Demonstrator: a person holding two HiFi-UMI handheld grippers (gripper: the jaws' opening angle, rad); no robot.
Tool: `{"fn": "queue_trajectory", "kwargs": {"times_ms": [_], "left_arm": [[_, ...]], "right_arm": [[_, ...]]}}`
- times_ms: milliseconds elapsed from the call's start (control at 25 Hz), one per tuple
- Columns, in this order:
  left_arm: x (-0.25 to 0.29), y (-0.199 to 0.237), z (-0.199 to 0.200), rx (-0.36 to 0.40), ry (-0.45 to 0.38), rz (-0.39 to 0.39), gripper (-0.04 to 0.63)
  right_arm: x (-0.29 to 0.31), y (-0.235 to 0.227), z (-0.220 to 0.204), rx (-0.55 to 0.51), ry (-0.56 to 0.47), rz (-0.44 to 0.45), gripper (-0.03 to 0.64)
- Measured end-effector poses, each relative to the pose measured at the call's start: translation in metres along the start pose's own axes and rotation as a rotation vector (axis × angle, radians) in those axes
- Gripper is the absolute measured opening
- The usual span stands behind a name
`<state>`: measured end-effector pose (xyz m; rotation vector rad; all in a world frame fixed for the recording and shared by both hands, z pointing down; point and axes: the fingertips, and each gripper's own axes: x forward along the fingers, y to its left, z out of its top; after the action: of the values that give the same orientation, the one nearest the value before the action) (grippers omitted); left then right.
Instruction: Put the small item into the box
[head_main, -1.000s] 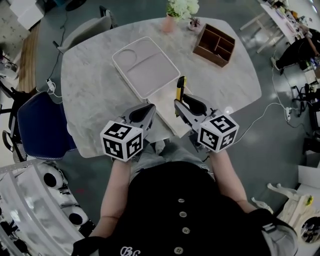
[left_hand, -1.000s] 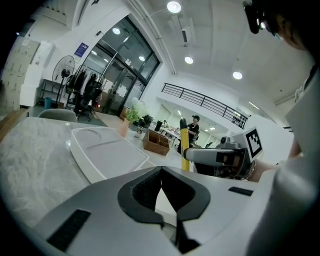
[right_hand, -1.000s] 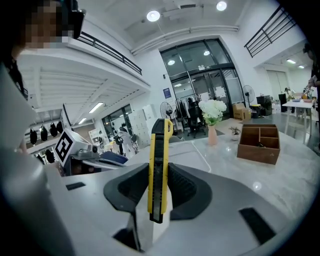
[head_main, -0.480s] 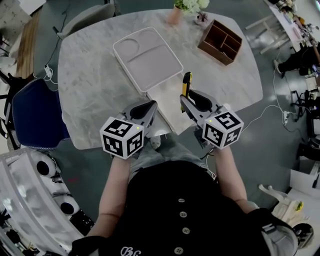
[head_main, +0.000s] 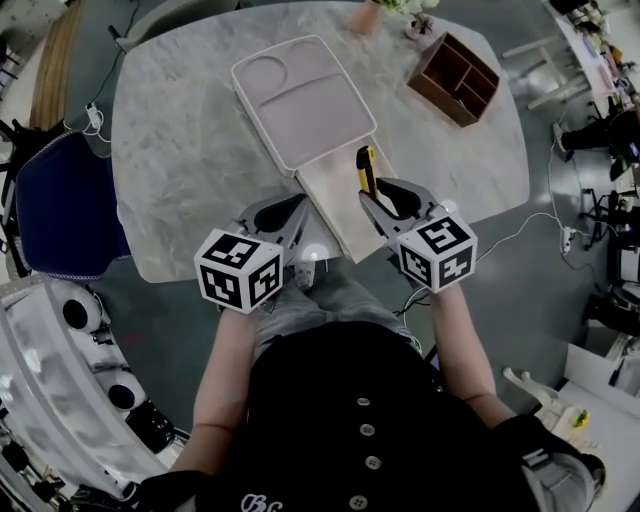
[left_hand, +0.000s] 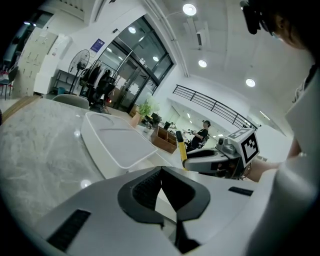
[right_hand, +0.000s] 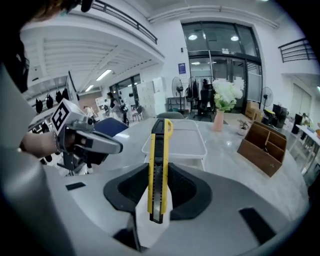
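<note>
A person stands at the near edge of a large marble counter (head_main: 180, 150), seen from above, holding one pair of tongs in each hand. A white tray (head_main: 305, 100) with shallow moulded sections lies empty in the middle of the counter, one corner resting on a pale board (head_main: 335, 195) that reaches the near edge. The wooden box (head_main: 440, 100), open-topped and split by dividers, sits at the far right of the counter, well apart from both hands, with a vase of flowers (right_hand: 220, 117) near it. The left tongs (left_hand: 161, 187) are pressed together on nothing and hover above the near edge. The right tongs (head_main: 372, 200) are clamped on a yellow utility knife (right_hand: 159, 170), the small item, which stands upright between the pads and sticks out well past their tips; whether its blade is out cannot be told. The main risk appears to be the grip: the pads hold only the lower part of a long, narrow, smooth handle, so a quick swing toward the box could let it pivot or slide free onto the counter. The long reach is a second risk, since the raised knife could clip the vase or catch on a divider and end up propped across a section rather than lying inside.
</note>
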<state>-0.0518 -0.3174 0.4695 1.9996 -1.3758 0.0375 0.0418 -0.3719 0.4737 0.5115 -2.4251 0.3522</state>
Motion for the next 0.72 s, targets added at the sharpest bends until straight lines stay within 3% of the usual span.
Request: {"fn": "queue_trajectory", "kwargs": {"times_ms": [720], "left_arm": [[0.002,0.016,-0.035,-0.064,0.061,0.0,0.018]], "right_arm": [[0.046,0.011,-0.046,-0.113,0.206,0.08,0.118]]}}
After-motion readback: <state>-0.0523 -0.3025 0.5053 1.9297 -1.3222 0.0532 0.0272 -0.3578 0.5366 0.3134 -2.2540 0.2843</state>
